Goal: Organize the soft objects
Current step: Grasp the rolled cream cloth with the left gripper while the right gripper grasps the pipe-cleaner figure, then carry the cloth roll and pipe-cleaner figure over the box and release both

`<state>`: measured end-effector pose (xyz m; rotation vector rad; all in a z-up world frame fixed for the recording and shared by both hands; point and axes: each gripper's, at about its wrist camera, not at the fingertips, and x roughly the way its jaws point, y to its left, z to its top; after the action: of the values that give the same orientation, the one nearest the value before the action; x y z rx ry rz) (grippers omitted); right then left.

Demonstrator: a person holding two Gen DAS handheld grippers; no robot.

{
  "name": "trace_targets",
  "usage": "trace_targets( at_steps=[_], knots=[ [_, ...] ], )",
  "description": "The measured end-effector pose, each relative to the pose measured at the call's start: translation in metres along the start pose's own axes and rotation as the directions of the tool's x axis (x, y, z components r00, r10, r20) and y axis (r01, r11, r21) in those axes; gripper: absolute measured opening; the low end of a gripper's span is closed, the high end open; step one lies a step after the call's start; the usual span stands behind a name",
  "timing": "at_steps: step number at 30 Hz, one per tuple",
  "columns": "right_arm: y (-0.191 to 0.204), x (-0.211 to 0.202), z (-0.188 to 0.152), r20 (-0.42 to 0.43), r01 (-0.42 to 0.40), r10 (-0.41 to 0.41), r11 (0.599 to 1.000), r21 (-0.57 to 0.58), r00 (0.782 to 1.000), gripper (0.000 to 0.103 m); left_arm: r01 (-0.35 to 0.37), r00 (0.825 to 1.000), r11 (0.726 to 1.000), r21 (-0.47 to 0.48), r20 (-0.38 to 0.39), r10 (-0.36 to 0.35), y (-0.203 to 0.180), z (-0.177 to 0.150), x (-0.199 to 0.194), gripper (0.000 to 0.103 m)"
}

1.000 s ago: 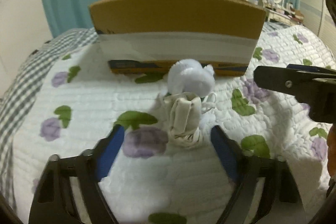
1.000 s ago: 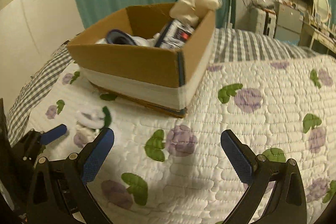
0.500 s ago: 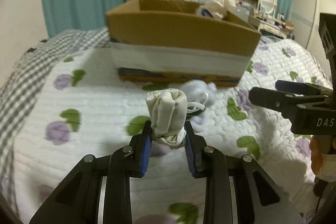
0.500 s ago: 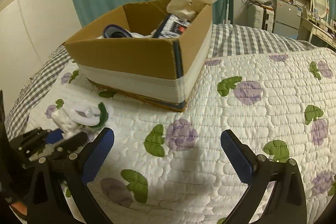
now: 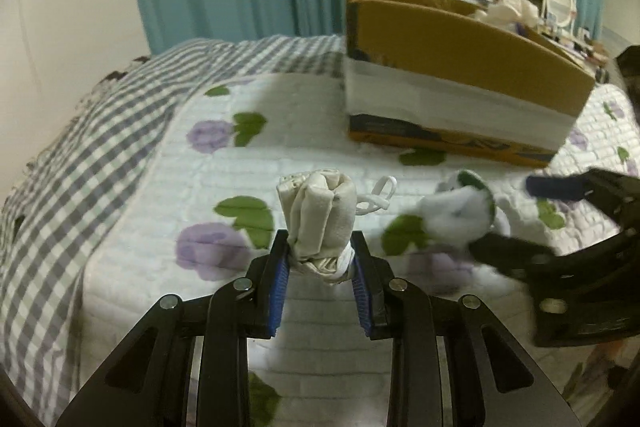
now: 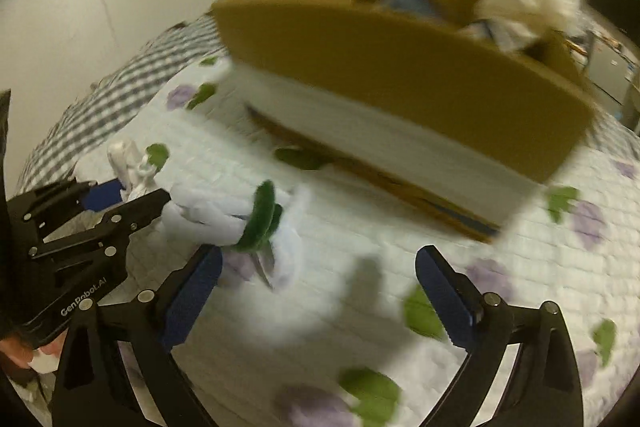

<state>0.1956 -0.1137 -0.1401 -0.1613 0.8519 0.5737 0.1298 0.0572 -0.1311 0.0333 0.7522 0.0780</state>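
- The left gripper (image 5: pixel 320 269) is clamped on the lower end of a rolled cream cloth bundle (image 5: pixel 320 217), whose long axis stands roughly upright above the quilt (image 5: pixel 224 311)
- The right gripper (image 6: pixel 318 293) is spread wide with nothing between its blue pads (image 6: pixel 192 297); much of the right wrist view is motion-blurred
- A loose white and green soft item (image 6: pixel 248 217) lies on the quilt at about 11 o'clock from the right gripper, just beyond its left finger; in the left wrist view it sits at about 2 o'clock from the left gripper, touching or just beside the right gripper's fingers
- Its long axis seems to run across the right gripper's view, though blur makes that uncertain
- The cardboard box (image 5: pixel 460 67), already holding other soft things, stands at about 1 o'clock from the left gripper, well apart
- Judged from this, the right gripper is the nearer one to the loose item and needs to swing left to straddle it, while the held bundle's route is forward and right over the box's near wall
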Motion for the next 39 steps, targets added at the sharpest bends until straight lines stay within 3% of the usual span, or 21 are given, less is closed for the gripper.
trace_targets(
  at_steps=[5,9,15,23,33,39],
  knots=[
    [0.017,0.032,0.007,-0.048,-0.053,0.051,0.998,-0.025,0.998,0.066,-0.013,1.000,1.000,-0.017,0.006,0.013,0.012,0.000,0.004,0.028],
    [0.023,0.036,0.010,-0.039,-0.064,0.062,0.997,-0.037,0.997,0.039,0.004,1.000,0.999,-0.051,-0.003,-0.004,0.020,-0.001,0.009,0.028],
    [0.022,0.029,0.009,-0.021,-0.060,0.060,0.998,-0.032,0.998,0.031,0.024,1.000,0.998,-0.056,0.004,-0.024,0.017,0.000,0.004,0.028],
    [0.021,-0.004,0.004,0.018,-0.019,0.019,1.000,-0.019,1.000,0.028,0.045,0.999,0.999,-0.025,0.005,-0.045,0.007,0.002,-0.020,0.028],
    [0.026,-0.077,0.002,0.093,0.029,-0.025,0.999,-0.034,0.995,0.027,0.049,0.998,0.999,0.006,0.031,-0.049,-0.003,0.000,-0.068,0.028],
    [0.035,-0.125,0.005,0.153,0.049,-0.041,0.997,-0.052,0.987,0.026,0.034,0.995,0.998,0.050,0.088,-0.038,-0.016,0.014,-0.111,0.028]
  ],
)
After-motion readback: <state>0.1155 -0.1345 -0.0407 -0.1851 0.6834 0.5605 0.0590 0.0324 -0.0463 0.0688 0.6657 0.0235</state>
